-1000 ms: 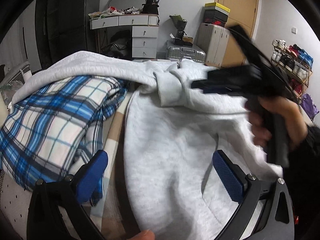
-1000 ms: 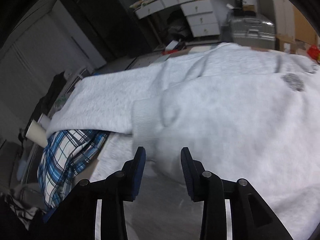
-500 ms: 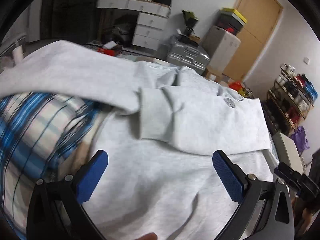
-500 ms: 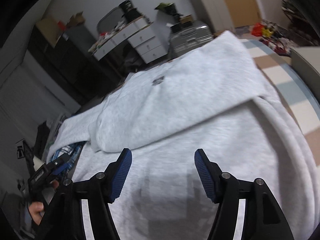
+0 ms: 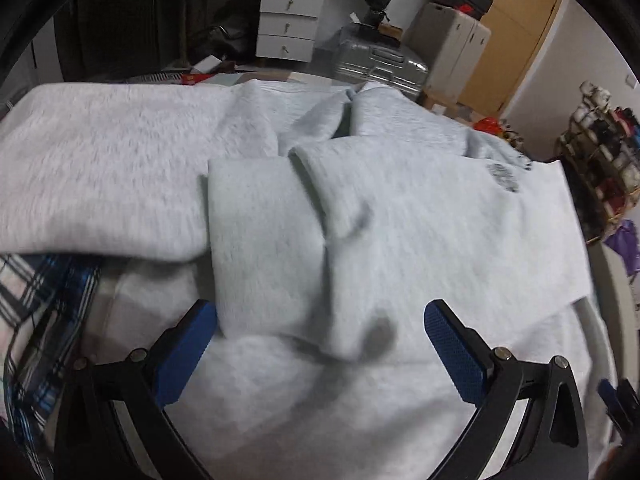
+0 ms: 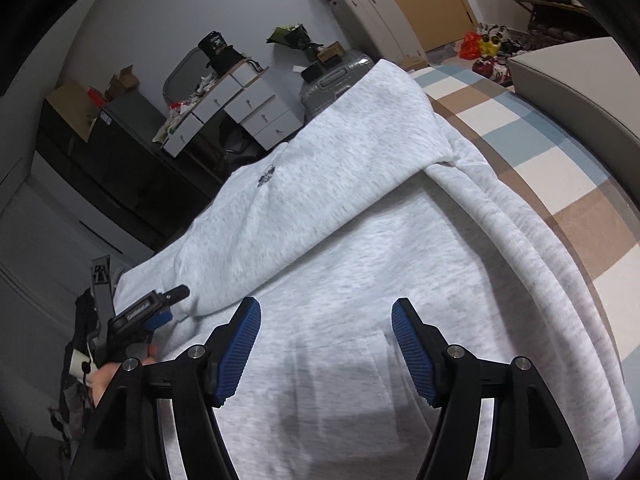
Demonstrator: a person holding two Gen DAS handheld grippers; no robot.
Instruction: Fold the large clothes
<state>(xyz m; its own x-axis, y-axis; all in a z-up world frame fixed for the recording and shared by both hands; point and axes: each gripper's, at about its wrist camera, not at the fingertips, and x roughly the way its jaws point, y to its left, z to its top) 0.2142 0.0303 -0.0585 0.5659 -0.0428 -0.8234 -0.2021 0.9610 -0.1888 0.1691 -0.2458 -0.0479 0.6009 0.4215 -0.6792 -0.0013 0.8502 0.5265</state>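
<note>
Both the left gripper and right gripper hover with fingers spread wide, grasping nothing, above the grey sweatshirt lying on the bed, sleeves folded across its body.

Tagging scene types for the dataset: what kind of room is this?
Most likely a lived-in bedroom. A grey sweatshirt lies on a bed with a checked sheet; beyond it stand a white chest of drawers, a silver suitcase and a shoe rack.
</note>
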